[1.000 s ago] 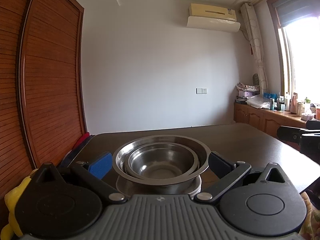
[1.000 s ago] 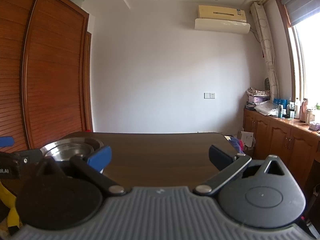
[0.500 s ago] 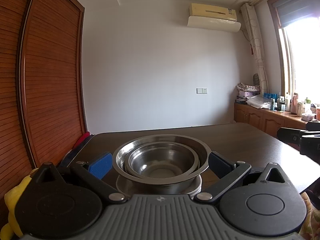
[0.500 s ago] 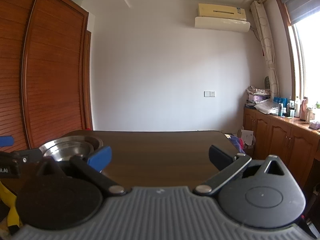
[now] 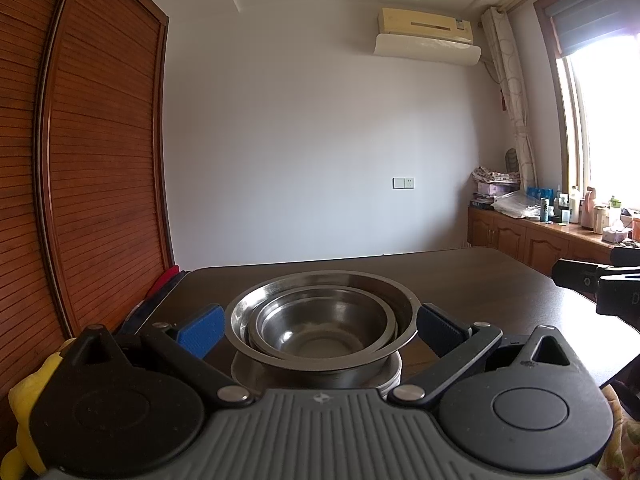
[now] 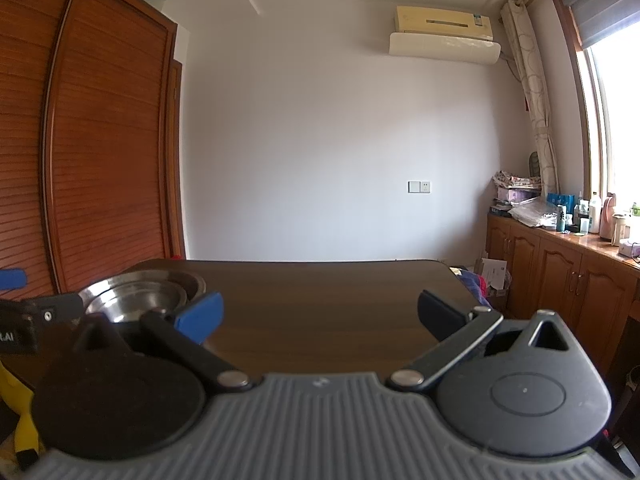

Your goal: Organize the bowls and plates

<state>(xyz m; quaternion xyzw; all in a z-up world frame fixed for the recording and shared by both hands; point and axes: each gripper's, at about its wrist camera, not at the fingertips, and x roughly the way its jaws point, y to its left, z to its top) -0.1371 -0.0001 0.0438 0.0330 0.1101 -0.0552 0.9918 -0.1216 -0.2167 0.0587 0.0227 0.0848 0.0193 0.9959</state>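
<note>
A: Bowls (image 5: 320,320) were bare silver steel, no pattern. Table (image 6: 320,300) was dark brown woodgrain.

B: Gripper pads?

A: Left gripper (image 5: 320,326) had one bright blue pad (image 5: 200,330), one navy. Right gripper (image 6: 320,316) the same. Bodies were black and ribbed grey.

B: Background?

A: Wardrobe (image 5: 100,160) was reddish-brown, slatted in horizontal lines. Wall (image 6: 320,140) was plain white. Air conditioner (image 6: 442,34) was cream-yellow. Curtain (image 6: 532,92) was beige with a ring print. Something yellow (image 5: 24,408) sat at lower left.

Small steel bowl (image 5: 320,322) nested in larger bowl (image 5: 280,294), upright atop stacked plates (image 5: 248,372)
</note>
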